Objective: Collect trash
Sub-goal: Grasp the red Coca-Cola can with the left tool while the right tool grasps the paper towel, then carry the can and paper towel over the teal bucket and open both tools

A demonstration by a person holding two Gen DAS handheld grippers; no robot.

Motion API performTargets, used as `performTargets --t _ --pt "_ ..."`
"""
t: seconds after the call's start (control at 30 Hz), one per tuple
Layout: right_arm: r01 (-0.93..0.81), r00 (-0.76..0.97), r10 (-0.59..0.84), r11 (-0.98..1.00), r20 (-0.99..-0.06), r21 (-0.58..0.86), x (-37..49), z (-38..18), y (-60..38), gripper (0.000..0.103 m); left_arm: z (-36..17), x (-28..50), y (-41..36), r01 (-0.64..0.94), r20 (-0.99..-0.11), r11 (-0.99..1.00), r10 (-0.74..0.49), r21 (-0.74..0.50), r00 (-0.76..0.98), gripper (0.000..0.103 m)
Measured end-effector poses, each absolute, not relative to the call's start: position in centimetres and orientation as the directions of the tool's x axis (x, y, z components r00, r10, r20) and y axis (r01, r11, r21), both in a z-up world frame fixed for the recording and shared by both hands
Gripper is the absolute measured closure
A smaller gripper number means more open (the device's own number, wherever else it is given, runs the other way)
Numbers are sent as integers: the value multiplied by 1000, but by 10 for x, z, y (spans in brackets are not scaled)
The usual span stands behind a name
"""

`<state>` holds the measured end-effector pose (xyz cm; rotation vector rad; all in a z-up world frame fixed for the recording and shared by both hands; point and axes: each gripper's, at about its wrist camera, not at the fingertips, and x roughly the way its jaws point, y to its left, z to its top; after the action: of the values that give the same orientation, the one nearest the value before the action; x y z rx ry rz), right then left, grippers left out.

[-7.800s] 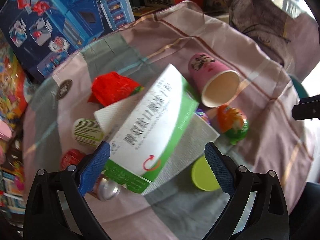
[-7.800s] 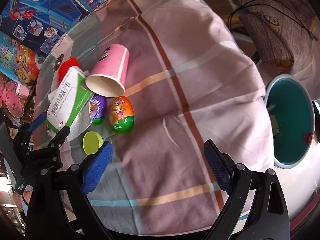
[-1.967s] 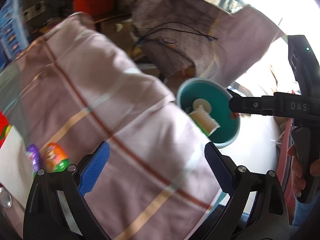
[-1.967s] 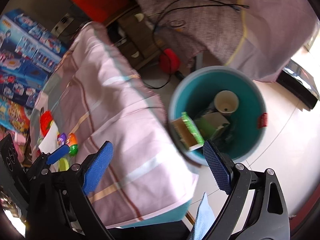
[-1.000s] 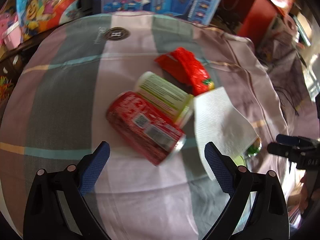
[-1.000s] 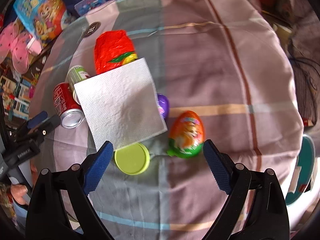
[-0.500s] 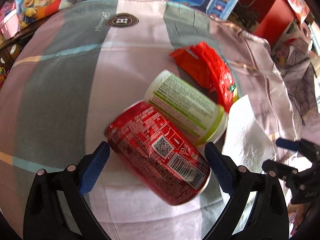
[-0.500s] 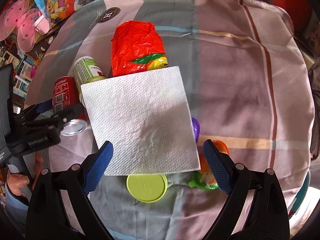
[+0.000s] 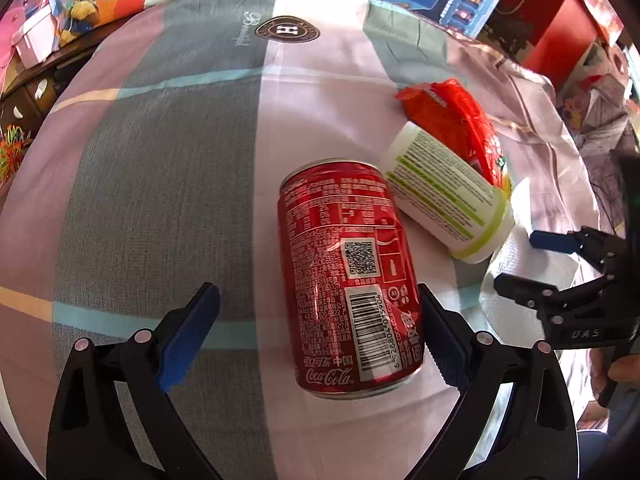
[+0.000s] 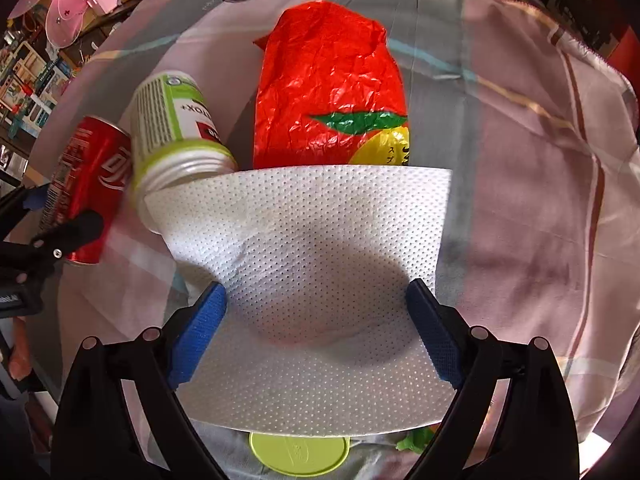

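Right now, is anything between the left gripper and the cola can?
Nothing visible. The can lies on its side on the cloth, already between the open left gripper fingers, nearer the right one. The white bottle lies just beyond it, outside the jaws.

Box and pink cup are off the cloth [image 9: 168, 200] and went in the bin. I swung both grippers back. My left gripper [image 9: 316, 332] closed in, jaws wide around the can [image 9: 344, 272], right pad touching it. My right gripper [image 10: 316, 320] dropped over the napkin [image 10: 304, 280], spread wide.
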<state>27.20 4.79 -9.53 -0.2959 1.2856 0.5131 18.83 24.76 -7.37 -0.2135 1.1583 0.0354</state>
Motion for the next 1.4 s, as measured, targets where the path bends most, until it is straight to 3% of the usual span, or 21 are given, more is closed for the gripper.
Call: performTargets --t 0.13,0.2,0.23,0.3,0.37,0.43,0.53,0.8,1.0,1.03,1.1,1.13,1.23,1.33,1.4 --pt "-531 239 198 846 -951 43 266 -97 47 18 -76 191 249 -141 -913 979 -78 -146 401 8" --pt "-541 259 204 840 -944 33 260 -95 46 28 -77 192 247 -138 -912 980 -80 -147 403 8" --pt "-546 265 208 837 -942 31 257 -93 45 33 -77 192 245 -132 -910 980 -81 -146 406 13" --pt "-540 277 210 841 -938 29 252 -88 41 60 -76 191 241 -125 -908 982 -76 -138 412 25" --pt "-527 256 230 848 -939 64 253 -83 34 68 -74 190 238 -120 -905 982 -82 -144 418 43" --pt "-503 221 258 856 -941 117 253 -80 24 68 -72 187 236 -121 -902 981 -88 -153 422 43" --pt "-462 165 298 866 -940 193 250 -77 11 55 -70 182 233 -116 -901 982 -89 -152 424 43" --pt "-419 168 305 883 -937 212 225 -70 -15 45 -70 160 213 -77 -900 986 -99 -145 424 43" --pt "-439 169 271 881 -948 174 215 -79 -16 56 -71 149 200 -64 -898 989 -93 -133 430 43" --pt "-433 164 275 883 -947 181 215 -80 -15 54 -72 148 198 -69 -900 989 -91 -132 426 43" --pt "-440 178 288 879 -941 186 218 -78 -10 31 -71 145 197 -72 -900 989 -87 -130 427 43" --pt "-447 193 281 878 -940 171 219 -78 -9 27 -71 143 198 -74 -900 988 -88 -132 427 43" --pt "-469 224 238 876 -945 110 215 -84 -1 28 -71 140 201 -91 -901 989 -65 -115 429 43" --pt "-476 213 243 872 -946 116 207 -91 -2 39 -74 137 201 -100 -903 989 -58 -111 425 43" --pt "-468 221 261 874 -940 133 199 -91 -6 53 -74 134 198 -92 -901 989 -62 -112 430 43"
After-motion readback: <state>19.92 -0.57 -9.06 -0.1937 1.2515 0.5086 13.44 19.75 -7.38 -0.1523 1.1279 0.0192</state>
